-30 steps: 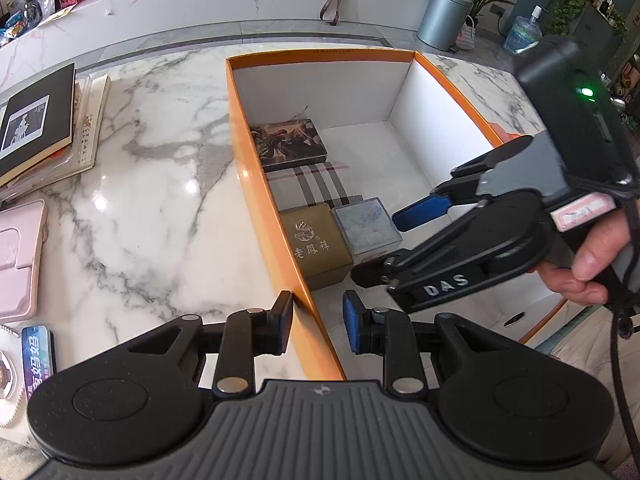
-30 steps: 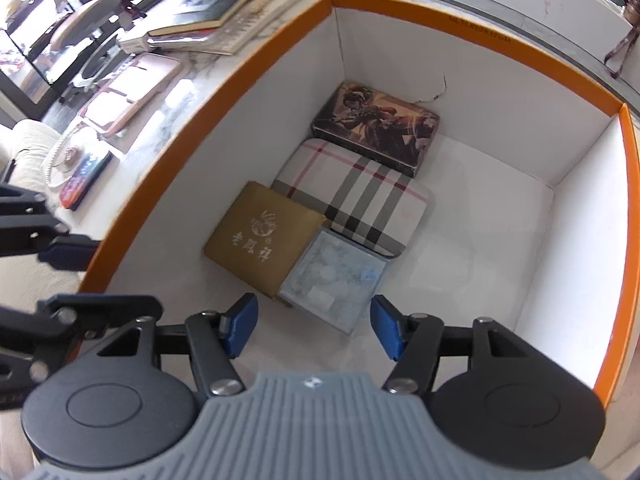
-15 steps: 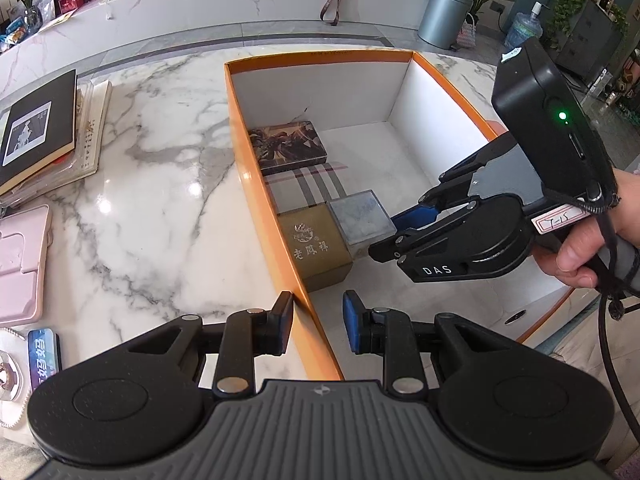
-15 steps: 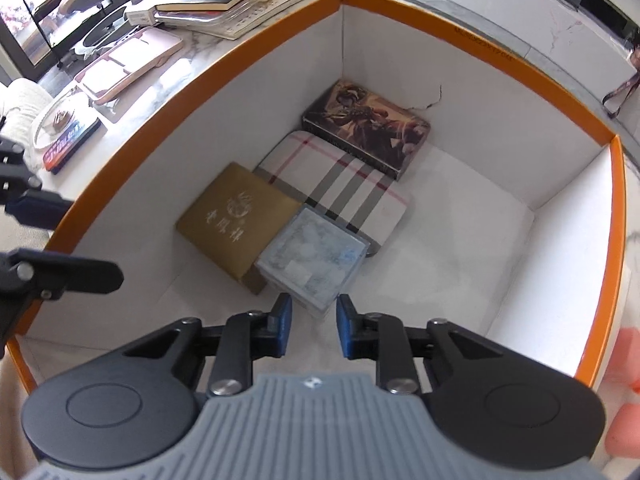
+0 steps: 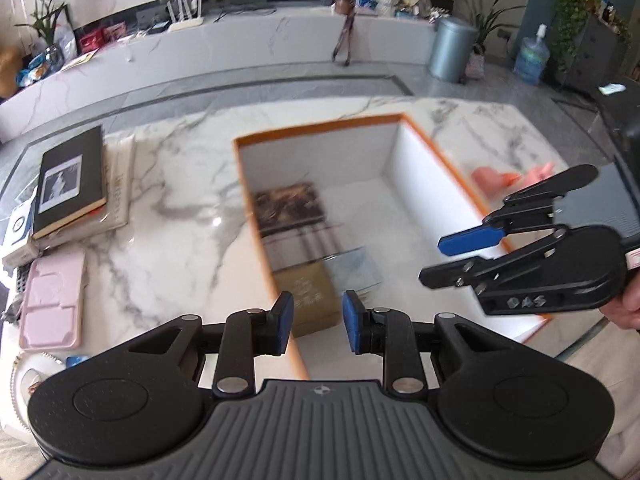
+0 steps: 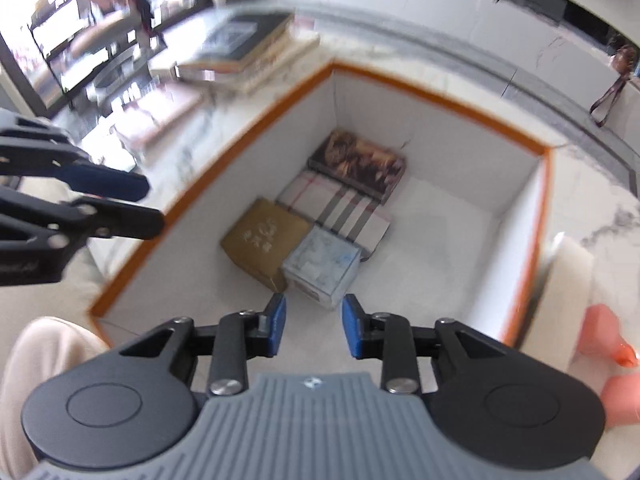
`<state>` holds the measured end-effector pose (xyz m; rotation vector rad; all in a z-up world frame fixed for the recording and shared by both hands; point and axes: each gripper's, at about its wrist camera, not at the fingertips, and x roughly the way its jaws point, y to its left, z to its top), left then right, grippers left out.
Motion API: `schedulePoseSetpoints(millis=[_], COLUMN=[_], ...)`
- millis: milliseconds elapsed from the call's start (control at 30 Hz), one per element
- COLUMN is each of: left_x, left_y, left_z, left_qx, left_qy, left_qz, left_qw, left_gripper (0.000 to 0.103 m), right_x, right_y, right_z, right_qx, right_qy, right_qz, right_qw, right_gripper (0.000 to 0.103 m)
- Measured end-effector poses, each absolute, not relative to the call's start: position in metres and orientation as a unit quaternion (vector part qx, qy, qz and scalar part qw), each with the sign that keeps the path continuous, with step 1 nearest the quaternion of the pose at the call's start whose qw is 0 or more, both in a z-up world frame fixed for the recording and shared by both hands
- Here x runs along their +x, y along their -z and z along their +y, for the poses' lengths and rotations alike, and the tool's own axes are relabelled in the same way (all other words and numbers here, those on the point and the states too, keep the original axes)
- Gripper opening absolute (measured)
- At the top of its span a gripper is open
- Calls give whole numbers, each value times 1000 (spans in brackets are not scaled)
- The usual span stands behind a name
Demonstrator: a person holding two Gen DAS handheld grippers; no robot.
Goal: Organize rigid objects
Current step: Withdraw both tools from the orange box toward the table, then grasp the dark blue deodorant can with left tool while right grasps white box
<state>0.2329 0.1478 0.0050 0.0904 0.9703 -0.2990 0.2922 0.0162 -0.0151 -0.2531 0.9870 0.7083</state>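
Inside the orange-rimmed box (image 6: 436, 96) on the table (image 5: 168, 208), a gold box (image 6: 260, 240), grey box (image 6: 320, 264), plaid box (image 6: 340, 208) and picture box (image 6: 356, 160) are packed together; gold lettering is blurred. Both claws, left (image 5: 316, 322) and right (image 6: 312, 330), are held empty, narrowly apart, the right's jaws having just been opening.

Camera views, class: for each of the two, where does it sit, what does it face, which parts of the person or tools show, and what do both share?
Left wrist view: sits on the left tongs, looking down over the marble table at the orange-rimmed box; the right tongs and a hand show.
Right wrist view: sits on the right tongs, looking down into the box; the left tongs and a beige sleeve show.
Shared: the box, its gold box and plaid box, and the stacked books.
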Motion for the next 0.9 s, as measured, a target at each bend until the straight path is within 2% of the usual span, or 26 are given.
schedulePoseSetpoints(millis=[167,300,533,667,900], left_x=[231,240,280,312,379], left_y=[-16,-14,8,27,73], left_z=[107,67,-7,-49,-104], left_qx=[34,28,11,30,60], left_qy=[187,220,251,243,165], left_qz=[458,458,482,498,555], left_qw=[868,861,840,832,813], left_gripper=[30,30,30,30,33], right_x=[280,279,293,311,349], right_y=[-14,-15,25,52,87], right_z=[-52,-116,-193,-207,-211], right_qx=[-49,-1,83,125,164], right_qy=[-290,-225,-128,-111,-116], right_qz=[433,429,453,463,465], right_qw=[852,875,878,871,862], right_gripper=[34,34,34,30,30])
